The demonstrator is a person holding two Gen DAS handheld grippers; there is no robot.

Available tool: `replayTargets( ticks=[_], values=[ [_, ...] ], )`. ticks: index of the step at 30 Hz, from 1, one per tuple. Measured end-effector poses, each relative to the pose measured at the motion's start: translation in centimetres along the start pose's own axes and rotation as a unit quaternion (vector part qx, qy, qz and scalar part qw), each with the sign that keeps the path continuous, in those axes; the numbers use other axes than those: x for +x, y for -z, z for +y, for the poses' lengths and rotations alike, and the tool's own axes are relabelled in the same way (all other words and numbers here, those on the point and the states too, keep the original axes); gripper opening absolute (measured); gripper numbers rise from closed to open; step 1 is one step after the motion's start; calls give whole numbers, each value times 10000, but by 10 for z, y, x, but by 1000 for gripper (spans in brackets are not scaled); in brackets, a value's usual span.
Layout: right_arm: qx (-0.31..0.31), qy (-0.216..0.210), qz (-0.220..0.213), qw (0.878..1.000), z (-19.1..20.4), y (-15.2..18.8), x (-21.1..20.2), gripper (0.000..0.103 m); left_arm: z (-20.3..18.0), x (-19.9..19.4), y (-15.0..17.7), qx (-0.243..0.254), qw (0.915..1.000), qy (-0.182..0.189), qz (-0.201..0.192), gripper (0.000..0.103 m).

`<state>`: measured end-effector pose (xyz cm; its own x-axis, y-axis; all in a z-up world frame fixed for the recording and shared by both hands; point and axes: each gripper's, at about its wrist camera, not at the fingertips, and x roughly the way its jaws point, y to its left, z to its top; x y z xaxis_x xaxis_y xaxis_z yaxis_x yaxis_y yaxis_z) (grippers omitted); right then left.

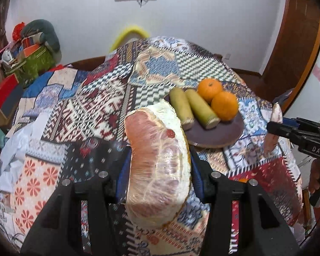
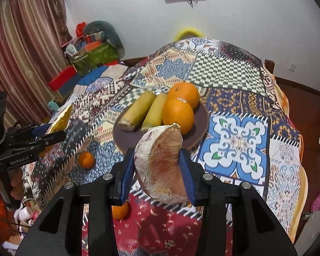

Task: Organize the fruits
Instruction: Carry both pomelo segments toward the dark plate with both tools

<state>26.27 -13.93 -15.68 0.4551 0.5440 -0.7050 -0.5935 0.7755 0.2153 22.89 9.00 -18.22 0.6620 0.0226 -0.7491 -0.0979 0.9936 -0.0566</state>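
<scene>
Left wrist view: the left gripper (image 1: 157, 168) is clenched on a large pink-fleshed pomelo wedge with white pith (image 1: 157, 162), held in the air just short of the round dark brown plate (image 1: 224, 132) that serves as landmark. On that plate lie two yellow-green cut cane-like stalks (image 1: 194, 108) side by side, and behind them, toward the plate's far rim, two whole oranges (image 1: 217, 98) touching each other. To the right of the plate the right gripper (image 1: 273, 128) appears, black, carrying a second piece.

Right wrist view: the right gripper (image 2: 157, 170) is closed around a smaller pomelo wedge with dry papery skin (image 2: 160, 166), suspended above the near rim of the plate (image 2: 194, 140). Left of the plate the left gripper (image 2: 59, 132) shows with its wedge's yellow rind (image 2: 60, 119) turned to the camera. On the patchwork tablecloth (image 2: 234, 140), near and to the left of the plate, rests a small loose orange fruit (image 2: 86, 160); another orange fruit (image 2: 120, 210), partly hidden by the gripper body, lies nearer still, and its kind cannot be settled.

Judged progress: four items are plated; both wedges remain in the air, and the two loose fruits probably remain to be gathered.
</scene>
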Motion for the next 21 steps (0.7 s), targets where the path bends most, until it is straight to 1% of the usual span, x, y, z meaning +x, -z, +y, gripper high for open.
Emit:
replayTargets(
  ticks=[4, 11, 17, 21],
  values=[
    [-50, 112, -145, 9998, 1, -8, -2, 38, -10, 3, -12, 110, 9999, 67, -92, 50],
    [-78, 132, -327, 9993, 3, -21, 0, 38, -25, 13, -32, 224, 9992, 239, -220, 50],
    [57, -13, -307, 9995, 0, -26, 13, 38, -39, 32, -46, 335, 9987, 350, -185, 50],
    [209, -227, -188, 9993, -1, -25, 26, 38, -41, 43, -52, 339, 9987, 363, -146, 50]
  ],
)
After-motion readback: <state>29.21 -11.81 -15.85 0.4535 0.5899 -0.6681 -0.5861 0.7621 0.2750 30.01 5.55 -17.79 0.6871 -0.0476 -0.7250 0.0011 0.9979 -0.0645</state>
